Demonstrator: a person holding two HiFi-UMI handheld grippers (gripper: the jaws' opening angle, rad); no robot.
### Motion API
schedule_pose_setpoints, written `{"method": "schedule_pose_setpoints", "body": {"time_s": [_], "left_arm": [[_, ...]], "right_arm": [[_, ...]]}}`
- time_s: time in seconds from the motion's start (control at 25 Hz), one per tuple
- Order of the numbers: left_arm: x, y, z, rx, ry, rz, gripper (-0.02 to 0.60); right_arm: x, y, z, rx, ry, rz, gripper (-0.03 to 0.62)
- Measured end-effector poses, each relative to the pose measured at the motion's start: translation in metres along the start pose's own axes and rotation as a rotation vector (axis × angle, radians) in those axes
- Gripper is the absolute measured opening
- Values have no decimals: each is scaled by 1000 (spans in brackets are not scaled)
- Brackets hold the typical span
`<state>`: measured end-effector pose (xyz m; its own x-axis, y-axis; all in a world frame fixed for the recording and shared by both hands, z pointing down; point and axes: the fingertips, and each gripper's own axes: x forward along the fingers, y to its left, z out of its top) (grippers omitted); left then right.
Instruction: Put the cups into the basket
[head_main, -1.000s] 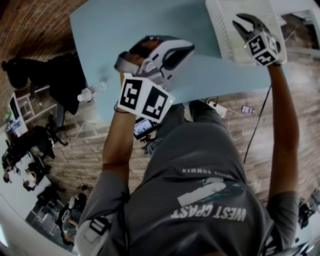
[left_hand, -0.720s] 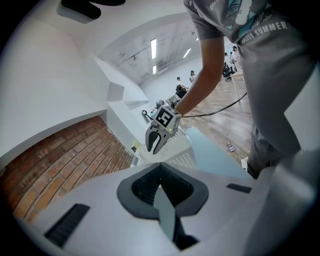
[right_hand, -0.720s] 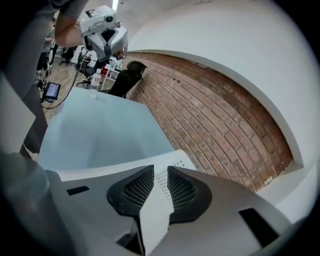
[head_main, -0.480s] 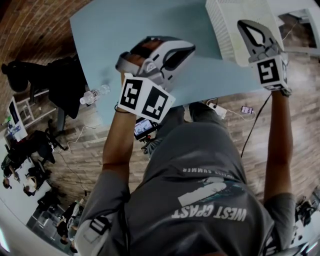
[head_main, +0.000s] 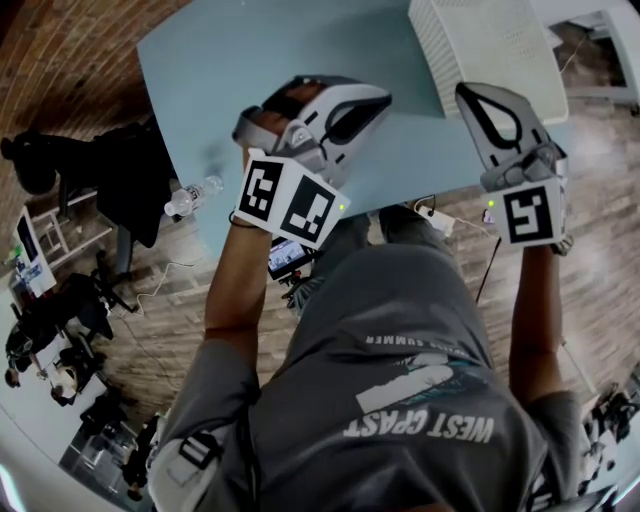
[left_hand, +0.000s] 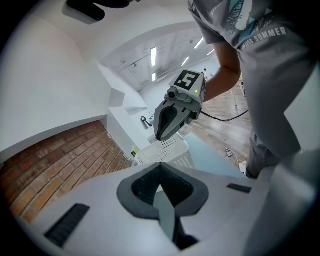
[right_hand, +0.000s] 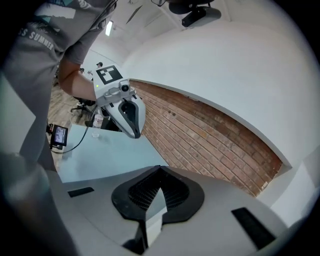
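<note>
No cup shows in any view. The white perforated basket (head_main: 490, 50) stands at the far right of the light-blue table (head_main: 250, 60); the left gripper view also shows the basket (left_hand: 167, 152). My right gripper (head_main: 470, 96) hangs shut and empty in the air just in front of the basket. My left gripper (head_main: 372, 98) is held over the table's front middle, also shut with nothing in it. In their own views, the left gripper (left_hand: 160, 182) and the right gripper (right_hand: 159, 189) each show their jaws pressed together. Each view looks across at the other gripper.
A clear plastic bottle (head_main: 190, 195) lies at the table's left edge, with a tiny clear object (right_hand: 94, 134) beside it. A small screen device (head_main: 288, 256) hangs below the front edge. Cables and a phone (head_main: 493, 217) lie on the wooden floor. Brick wall at left.
My right gripper has pulled back from above the basket toward the table's front edge. The left gripper has stayed in place, and both remain shut.
</note>
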<state>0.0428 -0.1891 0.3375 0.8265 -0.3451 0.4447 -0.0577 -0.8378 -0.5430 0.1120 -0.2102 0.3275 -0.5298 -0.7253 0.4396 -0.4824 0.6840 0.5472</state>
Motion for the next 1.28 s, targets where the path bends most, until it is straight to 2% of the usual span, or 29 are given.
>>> {"method": "schedule_pose_setpoints", "body": {"time_s": [0.2, 0.8, 1.28], "left_arm": [[-7, -4, 1, 11, -21, -11, 2], [-31, -23, 9, 60, -71, -48, 2], [-48, -49, 26, 118, -101, -87, 2]], "right_arm": [[-5, 26, 18, 56, -15, 6, 14], [-23, 81, 61, 94, -55, 4, 12], [-50, 117, 75, 116, -53, -45, 12]]}}
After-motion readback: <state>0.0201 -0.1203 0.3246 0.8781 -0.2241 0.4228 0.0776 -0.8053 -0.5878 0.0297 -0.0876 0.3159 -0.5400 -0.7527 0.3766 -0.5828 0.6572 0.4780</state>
